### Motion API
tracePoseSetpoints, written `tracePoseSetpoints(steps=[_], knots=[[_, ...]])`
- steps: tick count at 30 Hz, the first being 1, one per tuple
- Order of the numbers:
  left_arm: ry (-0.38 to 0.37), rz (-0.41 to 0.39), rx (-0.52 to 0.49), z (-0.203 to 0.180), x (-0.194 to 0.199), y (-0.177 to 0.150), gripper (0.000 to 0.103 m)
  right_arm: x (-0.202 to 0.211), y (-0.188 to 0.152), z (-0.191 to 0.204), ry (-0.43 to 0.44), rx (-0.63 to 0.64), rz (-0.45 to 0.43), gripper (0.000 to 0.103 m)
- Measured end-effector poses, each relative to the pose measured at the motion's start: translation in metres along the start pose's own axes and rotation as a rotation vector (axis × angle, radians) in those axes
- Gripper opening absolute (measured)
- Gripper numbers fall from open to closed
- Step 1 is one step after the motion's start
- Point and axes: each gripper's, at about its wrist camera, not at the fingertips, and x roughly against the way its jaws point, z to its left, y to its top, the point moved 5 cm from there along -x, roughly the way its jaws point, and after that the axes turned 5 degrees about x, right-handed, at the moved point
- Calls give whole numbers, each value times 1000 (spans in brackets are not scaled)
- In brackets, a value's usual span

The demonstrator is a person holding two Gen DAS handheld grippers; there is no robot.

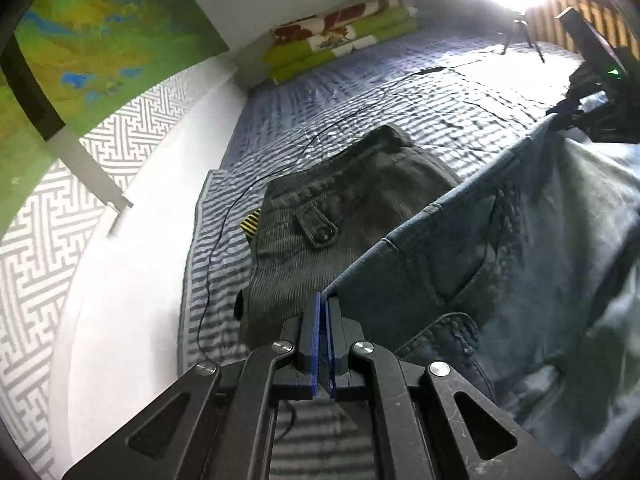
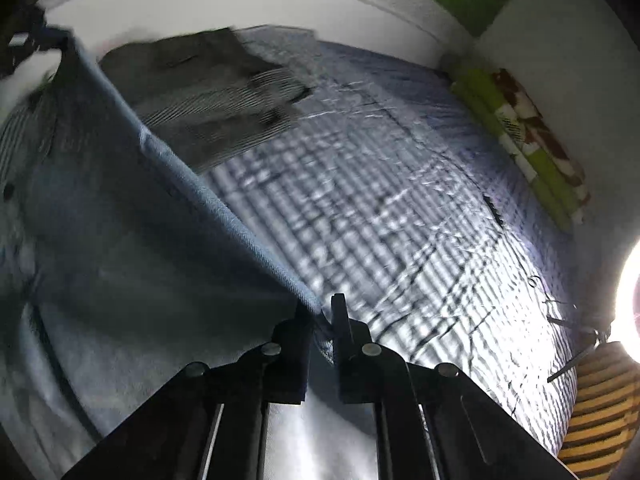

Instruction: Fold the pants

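Two tools on one pair of blue jeans [image 1: 500,248], each at one end of the waistband edge. Left tool [image 1: 323,300]: blue pads pressed together w/ a corner of the denim nipped at the tips, nothing else between them. Right tool [image 2: 325,312]: fingers drawn in close, waistband corner caught between; the view is blurred, so exact pad contact is hard to read, but cloth runs straight into the gap. Right tool also shows far off in the left view [image 1: 568,114], at the other end of the same edge.

Where it is: jeans hang between the two tools above the bed [image 1: 460,92] w/ striped cover; top edge pulled nearly straight, the rest drooping below toward the mattress. Back pocket faces the left cam.

Handling, my read: denim is soft but fairly heavy for cloth — it sags, drapes, won't hold shape by itself. Not fragile, not slippery; thick seams grip well. Waistband is the best hold: doubled fabric, stiff, won't stretch or slide out. Thin corner nips may creep under the weight if swung fast, so keep tension even between both ends.

Nearby: second pair, dark grey pants [image 1: 340,220], lying flat on the bed just beyond the hanging edge; thin black cable [image 1: 224,236] beside them. Folded green blanket [image 1: 340,40] at the far end, well apart. Avoid dragging hems over the grey pair.
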Motion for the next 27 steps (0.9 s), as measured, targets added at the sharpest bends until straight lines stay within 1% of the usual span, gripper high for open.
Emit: tracePoseSetpoints(steps=[1, 3, 4, 5, 6, 8, 9, 10, 13, 15, 17, 20, 24, 27], knots=[[10, 8, 8, 0, -11, 3, 2, -7, 1, -4, 3, -21, 15, 8], [28, 32, 14, -2, -28, 4, 2, -18, -1, -2, -7, -17, 42, 10], [32, 42, 15, -2, -33, 4, 2, -24, -3, 4, 5, 3, 62, 16], [34, 48, 13, -2, -36, 1, 2, -28, -4, 8, 18, 24, 77, 25], [36, 51, 8, -3, -38, -2, 2, -33, -6, 11, 19, 54, 89, 28], [30, 50, 5, -3, -37, -8, 2, -37, -11, 12, 5, 81, 75, 49], [26, 49, 9, -2, -35, -10, 2, -39, -14, 9, 18, 72, 69, 54], [24, 47, 7, -3, -32, -12, 2, -40, -18, 4, 39, 56, 63, 61], [20, 49, 2, -5, -26, -15, 2, -49, -31, -9, 98, 44, 69, 63], [20, 53, -8, -7, -22, -19, 2, -58, -40, -16, 134, 59, 98, 63], [20, 58, -8, -7, -21, -20, 2, -67, -51, -21, 170, 76, 128, 69], [22, 59, -13, -8, -21, -20, 2, -78, -59, -30, 174, 80, 145, 75], [33, 70, -27, -9, -25, -20, 2, -79, -57, -48, 171, 73, 110, 77], [34, 74, -39, -9, -26, -19, 2, -87, -58, -62, 166, 97, 116, 83]])
